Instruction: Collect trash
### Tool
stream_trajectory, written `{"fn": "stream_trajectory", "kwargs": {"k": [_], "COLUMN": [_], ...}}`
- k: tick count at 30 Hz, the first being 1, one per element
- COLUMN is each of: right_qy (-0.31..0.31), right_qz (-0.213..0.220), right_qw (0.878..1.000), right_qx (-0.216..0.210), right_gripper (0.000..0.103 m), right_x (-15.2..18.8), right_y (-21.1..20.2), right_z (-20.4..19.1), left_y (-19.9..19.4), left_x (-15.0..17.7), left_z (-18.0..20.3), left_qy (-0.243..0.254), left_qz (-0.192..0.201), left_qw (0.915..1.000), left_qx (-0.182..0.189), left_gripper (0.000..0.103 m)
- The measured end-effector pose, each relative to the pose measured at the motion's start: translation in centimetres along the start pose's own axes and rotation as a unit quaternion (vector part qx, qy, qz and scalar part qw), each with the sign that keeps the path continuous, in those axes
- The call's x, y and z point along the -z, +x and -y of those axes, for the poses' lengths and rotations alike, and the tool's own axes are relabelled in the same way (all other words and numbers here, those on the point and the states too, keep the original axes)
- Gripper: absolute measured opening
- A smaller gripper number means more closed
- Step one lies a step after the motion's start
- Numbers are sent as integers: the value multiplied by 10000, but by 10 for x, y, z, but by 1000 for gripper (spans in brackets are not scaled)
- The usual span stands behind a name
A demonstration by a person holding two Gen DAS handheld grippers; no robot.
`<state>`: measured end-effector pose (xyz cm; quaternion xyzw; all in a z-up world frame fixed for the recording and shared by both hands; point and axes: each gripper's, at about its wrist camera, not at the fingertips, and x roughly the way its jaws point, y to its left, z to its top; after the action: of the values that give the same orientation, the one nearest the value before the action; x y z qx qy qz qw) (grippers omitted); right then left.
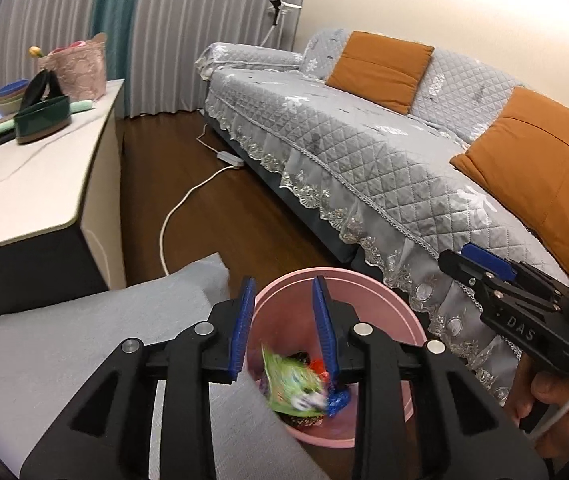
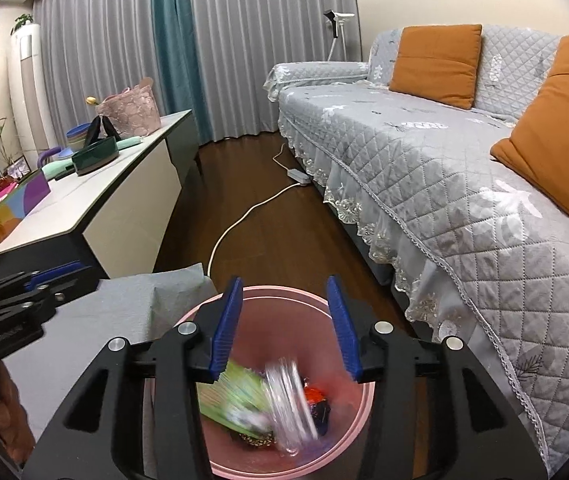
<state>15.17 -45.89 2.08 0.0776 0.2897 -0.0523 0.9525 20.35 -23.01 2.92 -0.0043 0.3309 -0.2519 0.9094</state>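
Observation:
A pink bin (image 1: 380,300) stands on the floor between a grey cushion and the sofa; it also shows in the right wrist view (image 2: 284,294). Inside lie a green wrapper (image 1: 288,380), a red and a blue scrap. In the right wrist view a blurred clear plastic piece (image 2: 290,404) is falling into the bin beside the green wrapper (image 2: 236,396). My left gripper (image 1: 284,328) is open and empty above the bin. My right gripper (image 2: 286,328) is open above the bin, nothing between its fingers. The right gripper also appears at the right of the left wrist view (image 1: 460,260).
A grey quilted sofa (image 2: 444,168) with orange pillows (image 2: 436,64) runs along the right. A white low table (image 2: 96,200) with a green tray, a pink bag and a colourful box stands on the left. A white cable (image 2: 244,216) and power strip lie on the wooden floor. A grey cushion (image 1: 64,352) sits left of the bin.

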Motion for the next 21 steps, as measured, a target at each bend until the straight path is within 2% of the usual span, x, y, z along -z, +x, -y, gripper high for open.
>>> {"fn": "stream_trajectory", "kwargs": {"k": [2, 4, 8, 10, 12, 16, 21], "right_qy": [5, 13, 46, 13, -4, -155, -195], "right_qz": [-6, 8, 86, 164, 216, 396, 634], "right_qw": [10000, 10000, 10000, 9999, 9997, 9985, 9967], "right_qx": [27, 51, 15, 4, -73, -334, -461], "right_gripper": [54, 61, 80, 88, 92, 97, 98], "right_x": [0, 0, 0, 0, 1, 5, 16], "right_y": [0, -2, -12, -20, -31, -65, -119], "right_z": [1, 1, -4, -9, -17, -37, -64], "left_y": [-11, -23, -60, -86, -113, -164, -218], "left_x": [3, 5, 14, 22, 31, 53, 88], "left_z": [-3, -6, -12, -15, -20, -33, -50], "left_qy": [-3, -1, 8, 17, -15, -125, -362], "left_qz": [25, 77, 178, 283, 391, 550, 666], "left_qw": [10000, 9999, 9993, 9985, 9975, 9951, 9907], "left_qx": [-63, -144, -336, -474, -583, -818, -1131], "left_gripper": [35, 50, 68, 80, 86, 90, 90]}}
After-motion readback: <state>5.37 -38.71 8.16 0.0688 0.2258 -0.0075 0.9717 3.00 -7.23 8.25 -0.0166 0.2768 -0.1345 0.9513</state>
